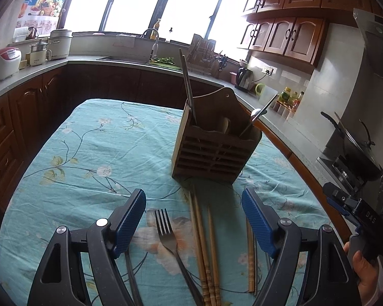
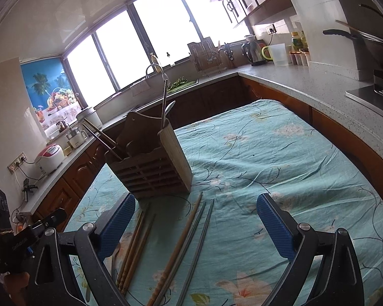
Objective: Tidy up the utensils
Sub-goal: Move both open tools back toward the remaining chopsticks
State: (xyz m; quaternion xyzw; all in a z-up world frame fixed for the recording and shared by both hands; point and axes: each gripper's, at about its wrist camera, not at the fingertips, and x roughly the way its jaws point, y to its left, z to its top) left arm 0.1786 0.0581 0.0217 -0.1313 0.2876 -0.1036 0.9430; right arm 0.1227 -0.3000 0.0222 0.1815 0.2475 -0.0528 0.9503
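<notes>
A brown wooden utensil holder [image 1: 212, 150] stands on the teal floral tablecloth [image 1: 89, 153]; it also shows in the right wrist view [image 2: 153, 163]. It holds dark chopsticks [image 1: 189, 91] and a metal spoon [image 1: 260, 114]. In front of it lie a metal fork [image 1: 167, 237], several wooden chopsticks [image 1: 204, 250] and metal chopsticks [image 2: 199, 244]. My left gripper [image 1: 194, 216] is open and empty above the fork and chopsticks. My right gripper [image 2: 196, 227] is open and empty above the loose chopsticks [image 2: 135, 244].
Kitchen counters wrap around the table: rice cooker [image 1: 3, 62] at left, sink [image 1: 130, 60] at back, kettle [image 1: 243, 79] and a pan on the stove [image 1: 355, 148] at right. The right hand-held gripper shows at the left view's right edge [image 1: 357, 211].
</notes>
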